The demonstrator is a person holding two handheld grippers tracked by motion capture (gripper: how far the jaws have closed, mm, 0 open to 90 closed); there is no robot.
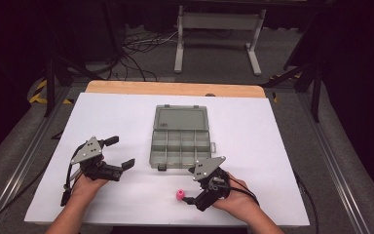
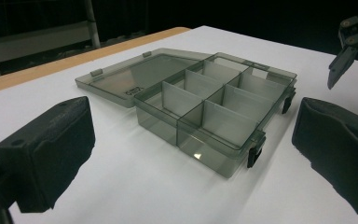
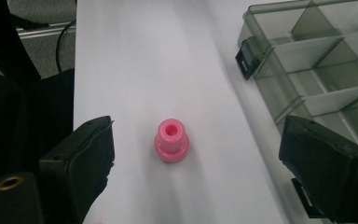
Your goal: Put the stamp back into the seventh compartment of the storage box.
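Note:
A small pink stepped plastic piece [image 1: 179, 196] [image 3: 171, 140] stands upright on the white table [image 1: 272, 146] near its front edge. My right gripper [image 1: 191, 189] [image 3: 200, 136] is open, low over the table, and the pink piece lies between its jaws without touching them. A translucent grey compartment box [image 1: 181, 146] [image 2: 214, 107] [image 3: 317, 60] lies mid-table, its lid flat open toward the far side and its several compartments empty. My left gripper [image 1: 120, 152] [image 2: 193, 116] is open, holds nothing and faces the box from the left.
The table's wooden strip [image 1: 175, 88] runs along the far edge. Beyond it, cables and a white stand [image 1: 219, 34] are on the floor. Metal rails [image 1: 331, 165] flank the table. The box's black latches [image 2: 254, 151] face the front.

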